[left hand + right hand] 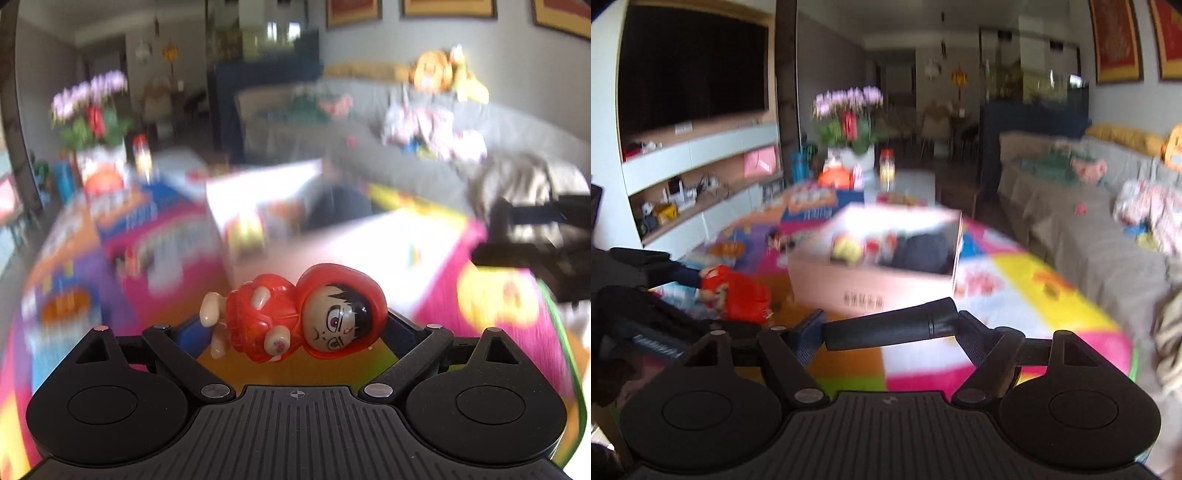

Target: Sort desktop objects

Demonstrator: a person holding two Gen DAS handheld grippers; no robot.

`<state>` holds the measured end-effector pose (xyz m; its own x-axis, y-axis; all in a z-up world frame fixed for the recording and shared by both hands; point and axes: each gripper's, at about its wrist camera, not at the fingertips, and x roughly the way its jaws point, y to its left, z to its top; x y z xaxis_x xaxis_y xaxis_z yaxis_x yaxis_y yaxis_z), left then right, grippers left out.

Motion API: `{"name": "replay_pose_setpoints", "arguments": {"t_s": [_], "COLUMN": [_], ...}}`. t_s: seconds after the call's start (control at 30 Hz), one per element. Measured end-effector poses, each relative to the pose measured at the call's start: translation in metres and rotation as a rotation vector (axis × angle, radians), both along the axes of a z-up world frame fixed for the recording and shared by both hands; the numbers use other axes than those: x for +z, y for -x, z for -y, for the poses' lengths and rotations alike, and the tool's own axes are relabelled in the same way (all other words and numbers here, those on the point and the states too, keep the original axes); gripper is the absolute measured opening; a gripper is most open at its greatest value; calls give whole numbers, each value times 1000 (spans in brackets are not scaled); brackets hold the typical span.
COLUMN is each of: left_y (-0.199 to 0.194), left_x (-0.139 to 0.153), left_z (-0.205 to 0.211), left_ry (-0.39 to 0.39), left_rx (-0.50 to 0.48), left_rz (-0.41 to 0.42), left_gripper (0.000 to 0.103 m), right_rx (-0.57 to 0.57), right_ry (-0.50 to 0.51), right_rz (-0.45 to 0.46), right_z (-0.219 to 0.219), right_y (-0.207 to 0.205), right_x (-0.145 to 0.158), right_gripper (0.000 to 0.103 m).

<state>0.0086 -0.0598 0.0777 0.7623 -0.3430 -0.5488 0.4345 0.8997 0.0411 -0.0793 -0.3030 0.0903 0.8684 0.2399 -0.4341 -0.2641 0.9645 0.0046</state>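
Note:
My left gripper (293, 325) is shut on a red-hooded toy figure (295, 317), held sideways above the colourful table mat (166, 291). The same figure shows in the right wrist view (735, 291) at the left, with the left gripper behind it. My right gripper (890, 328) is shut on a black cylindrical object (890, 326), held crosswise above the mat. An open cardboard box (875, 284) with several items inside stands ahead of both grippers; it is blurred in the left wrist view (258, 192).
A flower pot (849, 122), jars and colourful packs (812, 201) stand at the table's far end. A grey sofa (1089, 229) with toys runs along the right. A TV and shelves (694, 155) are on the left.

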Motion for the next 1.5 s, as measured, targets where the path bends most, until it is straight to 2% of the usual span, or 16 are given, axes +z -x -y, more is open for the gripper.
{"name": "replay_pose_setpoints", "arguments": {"t_s": [0.13, 0.2, 0.3, 0.43, 0.53, 0.73, 0.83, 0.9, 0.93, 1.03, 1.13, 1.27, 1.4, 1.5], "left_y": [-43, -67, -81, -70, -51, -18, -8, -4, -3, 2, 6, 9, 10, 10], "left_x": [30, 34, 24, -3, -26, -54, -57, -57, -58, -63, -72, -81, -83, -83], "left_z": [24, 35, 42, 22, -2, -47, -66, -77, -83, -93, -103, -107, -109, -111], "left_ry": [42, 55, 25, 46, 32, 23, 31, 48, 55, 47, 64, 99, 120, 139], "left_rx": [8, -7, -13, -10, 18, 96, 128, 171, 190, 216, 219, 220, 226, 228], "left_rz": [124, 115, 84, -5, -55, -150, -146, -144, -147, -146, -157, -150, -147, -146], "left_gripper": [97, 98, 100, 101, 101, 102, 102, 102, 102, 102, 102, 103, 103, 103], "right_rx": [-17, -31, -49, -74, -63, -7, -23, -49, -65, -89, -91, 8, 144, 210], "right_ry": [22, 23, 24, 25, 16, 32, 5, -12, -30, -52, -5, 98, 42, 80], "right_rz": [34, 10, -20, -55, -71, -21, -7, -36, -51, -68, -81, -120, -267, -340], "right_z": [2, 4, 11, 15, 8, -30, -52, -60, -62, -68, -83, -125, -180, -231], "right_y": [-5, -9, -10, -20, -37, -97, -143, -173, -184, -198, -197, -198, -230, -263], "right_x": [11, 8, 1, -4, -1, 20, 36, 42, 44, 46, 35, 17, 2, -13], "right_gripper": [76, 76, 76, 76, 76, 76, 76, 84, 84, 84, 84, 84, 84, 84]}}
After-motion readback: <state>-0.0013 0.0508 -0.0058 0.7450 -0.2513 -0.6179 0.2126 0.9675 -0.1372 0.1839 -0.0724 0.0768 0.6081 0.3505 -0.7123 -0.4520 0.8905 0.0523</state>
